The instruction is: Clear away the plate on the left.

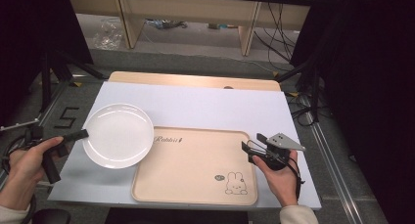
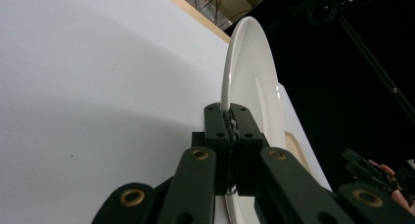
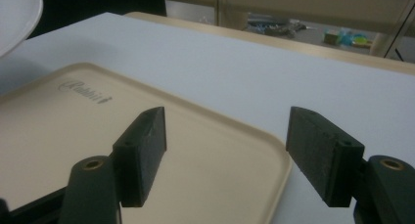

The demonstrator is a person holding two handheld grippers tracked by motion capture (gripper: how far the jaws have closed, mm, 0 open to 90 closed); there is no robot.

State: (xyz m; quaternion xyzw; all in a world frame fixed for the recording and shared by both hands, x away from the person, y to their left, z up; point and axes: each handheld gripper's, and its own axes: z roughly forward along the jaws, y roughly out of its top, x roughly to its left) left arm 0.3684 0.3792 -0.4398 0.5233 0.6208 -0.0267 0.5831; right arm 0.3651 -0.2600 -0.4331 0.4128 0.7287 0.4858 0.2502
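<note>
A person at a table works two hand-held grippers around a beige tray (image 1: 195, 170) w/ a rabbit drawing and "Rabbit" lettering. The left gripper (image 1: 80, 134) is clamped on the rim of a white plate (image 1: 117, 135), jaws pinched tight on its left edge; the left gripper view has the pads (image 2: 215, 123) meeting on the thin rim. The plate sits at the tray's far-left corner, its right edge overlapping the tray's rim; whether it rests there or is held just above can't be told. The right gripper (image 1: 252, 143) is at the tray's right edge, near the rabbit, jaws spread wide w/ nothing between them; in the right gripper view they straddle the tray's corner (image 3: 274, 160). Tray lies on a white sheet (image 1: 205, 104) covering the tabletop, toward the sheet's near side.
</note>
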